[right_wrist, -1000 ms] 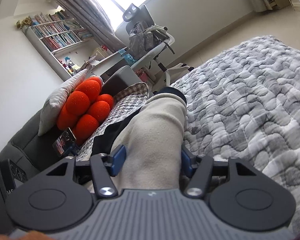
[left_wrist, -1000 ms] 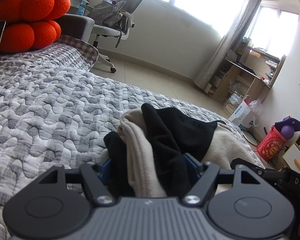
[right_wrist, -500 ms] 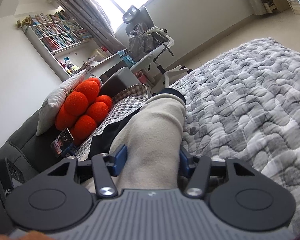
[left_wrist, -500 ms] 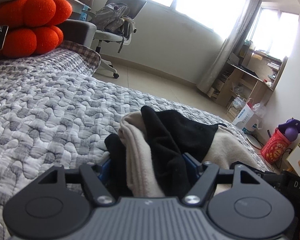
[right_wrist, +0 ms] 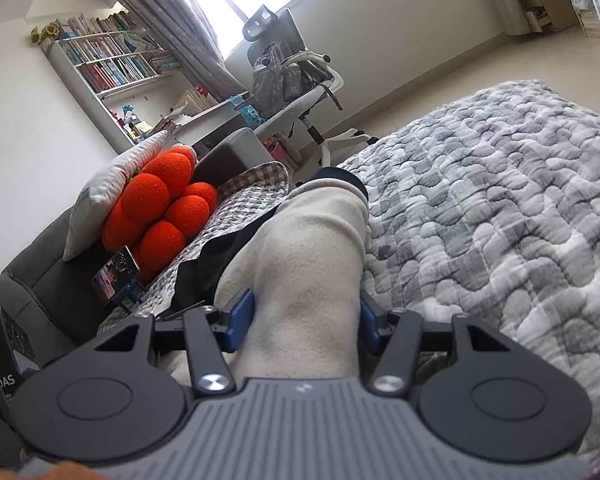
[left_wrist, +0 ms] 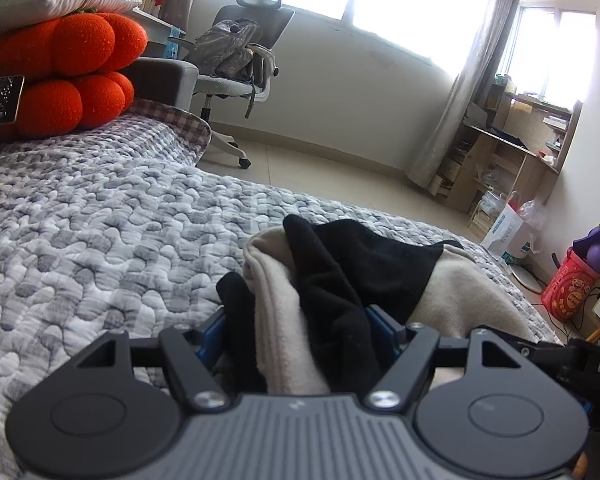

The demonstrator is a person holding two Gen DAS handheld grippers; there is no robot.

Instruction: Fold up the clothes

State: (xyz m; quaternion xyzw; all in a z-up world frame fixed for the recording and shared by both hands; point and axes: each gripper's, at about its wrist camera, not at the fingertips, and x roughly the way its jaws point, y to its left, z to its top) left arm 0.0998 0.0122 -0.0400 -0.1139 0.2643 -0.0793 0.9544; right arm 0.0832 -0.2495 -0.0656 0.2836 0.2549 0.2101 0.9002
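The beige-and-black garment (left_wrist: 340,292) is bunched up just above the grey quilted bed (left_wrist: 99,232), and it runs straight out ahead of both tools, long axis along the line each one points, so this is all about which end goes where; in the left view the thick wad of beige fleece and black fabric sits right between the fingers (left_wrist: 211,332) of the left gripper (left_wrist: 300,332), blue pads pressed into it on both sides, so I'd call that clamped on a fat bundle, with more cloth spilling off toward the right gripper, whose dark body peeks in at the frame's right edge; over in the right view a smooth beige stretch of the same garment (right_wrist: 312,248) rises away from the right gripper (right_wrist: 306,320), blue fingers (right_wrist: 241,316) squeezing its flanks, clamped too, a black cuff or hem at the far tip; both hands are already on it, neither nearer, the two grips close side by side; open quilt lies ahead and to the right, the orange cushion (right_wrist: 159,208) and phone (right_wrist: 115,276) off left, so I'd guess the cloth gets laid forward onto that bare quilt
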